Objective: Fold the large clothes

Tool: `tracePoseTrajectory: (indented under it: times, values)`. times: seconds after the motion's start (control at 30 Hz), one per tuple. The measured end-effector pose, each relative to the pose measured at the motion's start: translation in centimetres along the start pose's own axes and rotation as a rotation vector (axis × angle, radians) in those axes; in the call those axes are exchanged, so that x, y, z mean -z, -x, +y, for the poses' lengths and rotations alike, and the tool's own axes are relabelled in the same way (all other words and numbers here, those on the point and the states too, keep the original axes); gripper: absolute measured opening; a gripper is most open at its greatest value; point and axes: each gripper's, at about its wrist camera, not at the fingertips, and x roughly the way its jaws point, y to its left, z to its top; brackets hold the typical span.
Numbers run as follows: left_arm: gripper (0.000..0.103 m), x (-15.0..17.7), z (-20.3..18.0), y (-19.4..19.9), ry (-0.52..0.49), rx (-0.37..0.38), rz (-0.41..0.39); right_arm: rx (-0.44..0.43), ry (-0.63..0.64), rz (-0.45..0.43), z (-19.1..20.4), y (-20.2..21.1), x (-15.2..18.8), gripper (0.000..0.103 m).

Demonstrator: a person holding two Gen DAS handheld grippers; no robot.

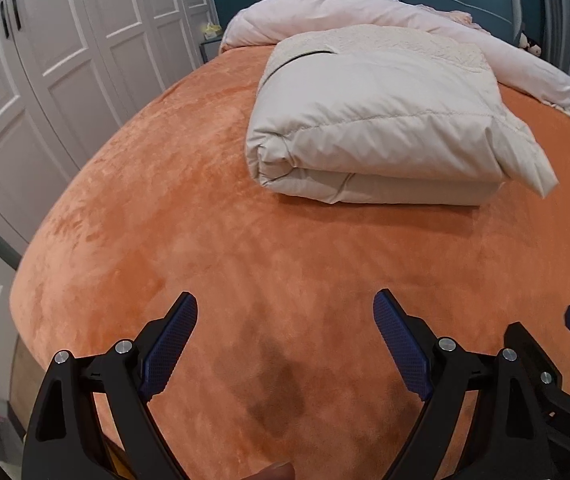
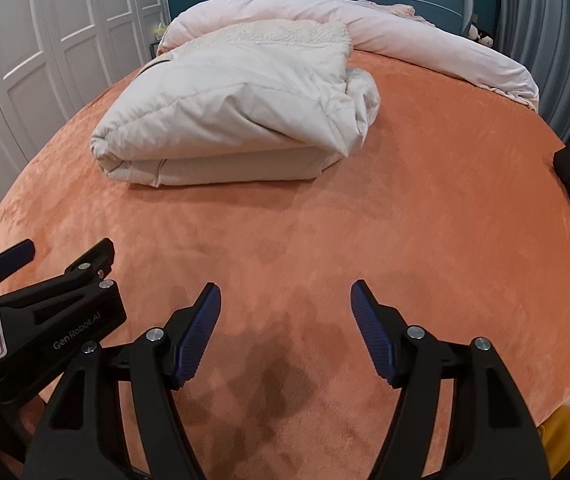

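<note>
On the orange bed (image 1: 189,208), the folded cream coat (image 1: 377,136) lay far of both grippers, a pink duvet (image 1: 425,28) bunched behind it; left gripper (image 1: 285,320) and right gripper (image 2: 285,308) hovered side by side, jaws spread wide and empty; white wardrobes (image 1: 65,48) stood left.

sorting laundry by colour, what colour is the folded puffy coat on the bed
Cream folded puffy quilted coat, with a fleecy lining; clearest in the left wrist view.
</note>
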Motion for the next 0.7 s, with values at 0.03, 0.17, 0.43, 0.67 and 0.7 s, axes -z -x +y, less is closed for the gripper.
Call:
tracePoseTrajectory:
  times: [0.03, 0.17, 0.43, 0.67, 0.7]
  values:
    - [0.087, 0.1, 0.0, 0.0, 0.001, 0.000, 0.001, -0.002, -0.001, 0.003, 0.0, 0.0, 0.1, 0.065]
    - [0.087, 0.4, 0.1, -0.2, 0.008, -0.002, 0.008, -0.004, 0.000, 0.012, -0.3, -0.1, 0.4, 0.065]
    - [0.087, 1.3, -0.5, -1.2, -0.001, -0.008, 0.036, 0.003, -0.013, 0.053, -1.0, -1.1, 1.4, 0.065]
    - [0.087, 1.4, -0.4, -1.3, 0.002, -0.011, 0.034, 0.011, -0.013, 0.050, -0.9, -1.1, 1.5, 0.065]
    - [0.087, 1.4, -0.4, -1.3, -0.001, -0.011, 0.032, 0.010, -0.014, 0.051, -1.0, -1.2, 1.5, 0.065]
